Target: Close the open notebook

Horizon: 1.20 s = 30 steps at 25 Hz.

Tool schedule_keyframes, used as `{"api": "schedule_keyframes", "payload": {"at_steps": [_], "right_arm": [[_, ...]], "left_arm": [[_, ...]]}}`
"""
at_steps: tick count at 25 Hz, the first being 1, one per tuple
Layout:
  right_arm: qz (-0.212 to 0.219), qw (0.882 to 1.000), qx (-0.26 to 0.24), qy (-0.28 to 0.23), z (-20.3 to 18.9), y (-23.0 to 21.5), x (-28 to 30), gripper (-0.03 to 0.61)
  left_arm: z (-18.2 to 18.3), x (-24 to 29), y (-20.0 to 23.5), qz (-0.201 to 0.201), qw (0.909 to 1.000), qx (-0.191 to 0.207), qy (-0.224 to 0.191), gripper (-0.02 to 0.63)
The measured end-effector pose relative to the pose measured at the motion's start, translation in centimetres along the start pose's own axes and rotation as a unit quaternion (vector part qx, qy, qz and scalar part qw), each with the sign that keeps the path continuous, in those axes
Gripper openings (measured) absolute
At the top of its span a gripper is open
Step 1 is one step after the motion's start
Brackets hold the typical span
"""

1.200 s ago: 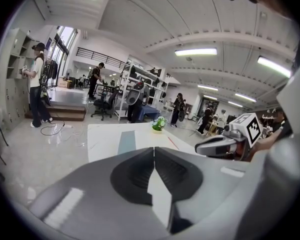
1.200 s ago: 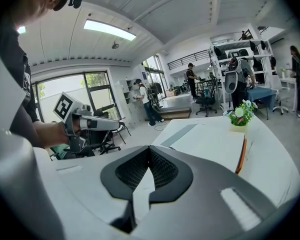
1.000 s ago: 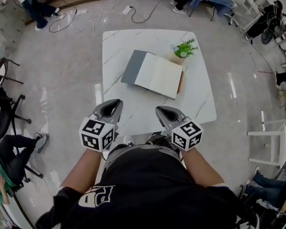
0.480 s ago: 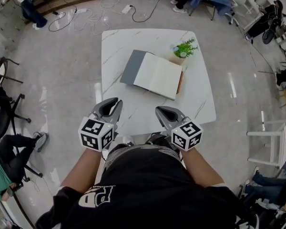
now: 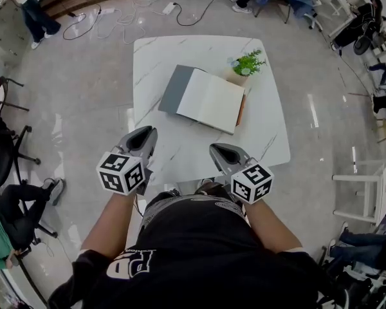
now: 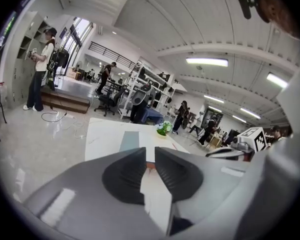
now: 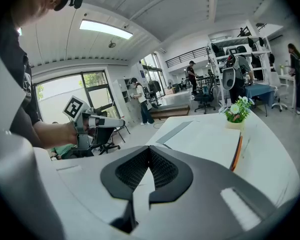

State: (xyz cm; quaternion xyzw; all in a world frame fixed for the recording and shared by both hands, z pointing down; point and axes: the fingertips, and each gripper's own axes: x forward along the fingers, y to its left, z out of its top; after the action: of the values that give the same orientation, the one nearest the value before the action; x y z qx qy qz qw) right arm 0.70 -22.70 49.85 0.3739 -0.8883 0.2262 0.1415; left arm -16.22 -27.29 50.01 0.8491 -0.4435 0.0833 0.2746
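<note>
On the white marble worktop the notebook lies open and flat, turned at a slant to the edges. Its grey cover is spread to the left, its white pages face up to the right, and an orange edge shows along its right side. A small potted plant stands just beside the notebook's far right corner.

The left claw hangs above the near left part of the worktop, close to its left edge and well short of the notebook. In the left gripper view its two jaws stand a narrow slit apart at the tips. Nothing is held between them; only the worktop and the notebook's grey cover and white page show through the gap, far beyond.

The right claw hangs over the near part of the worktop, also clear of the notebook. In the right gripper view its jaws meet at the tips, closed on nothing. The open notebook lies ahead and to the right of them, with the plant behind it.

Neither claw touches the notebook or the worktop, and the two are held apart from each other.
</note>
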Motion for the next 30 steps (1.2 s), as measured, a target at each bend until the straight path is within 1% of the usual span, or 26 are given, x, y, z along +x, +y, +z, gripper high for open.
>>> {"api": "schedule_keyframes", "payload": {"at_steps": [5,8,13,17,19,22,24,25,30], "right_arm": [[0.001,1.000,0.002,0.006,-0.2,-1.0,-0.1,0.000],[0.001,1.000,0.005,0.013,-0.6,-1.9,-0.3,0.000],[-0.001,1.000,0.013,0.025,-1.1,-3.3,-0.7,0.000],[-0.003,0.999,0.017,0.029,-1.1,-4.4,-1.1,0.000],[-0.004,0.999,0.019,0.031,-1.3,-4.8,-1.2,0.000],[-0.003,0.999,0.023,0.035,-1.7,-5.3,-1.0,0.000],[-0.003,0.999,0.024,0.037,-1.8,-5.6,-0.8,0.000],[-0.003,0.999,0.025,0.039,-1.9,-5.8,-0.8,0.000],[-0.006,0.999,0.029,0.042,-1.8,-6.7,-0.8,0.000]], "left_arm": [[-0.3,2.0,2.2,0.008,0.9985,-0.053,-0.008,0.063],[-1.3,3.9,3.6,0.011,0.9960,-0.089,0.001,0.063],[-3.0,6.6,5.7,0.009,0.9858,-0.168,0.007,0.063],[-4.2,8.1,7.2,0.013,0.9792,-0.202,0.012,0.063],[-4.9,8.7,7.7,0.008,0.9730,-0.230,0.011,0.063],[-5.4,9.9,8.8,0.000,0.9575,-0.289,-0.005,0.063],[-5.6,10.6,9.7,0.000,0.9482,-0.317,-0.015,0.063],[-5.7,11.0,10.0,0.002,0.9453,-0.326,-0.017,0.063],[-6.6,12.2,11.3,0.014,0.9369,-0.349,-0.013,0.063]]}}
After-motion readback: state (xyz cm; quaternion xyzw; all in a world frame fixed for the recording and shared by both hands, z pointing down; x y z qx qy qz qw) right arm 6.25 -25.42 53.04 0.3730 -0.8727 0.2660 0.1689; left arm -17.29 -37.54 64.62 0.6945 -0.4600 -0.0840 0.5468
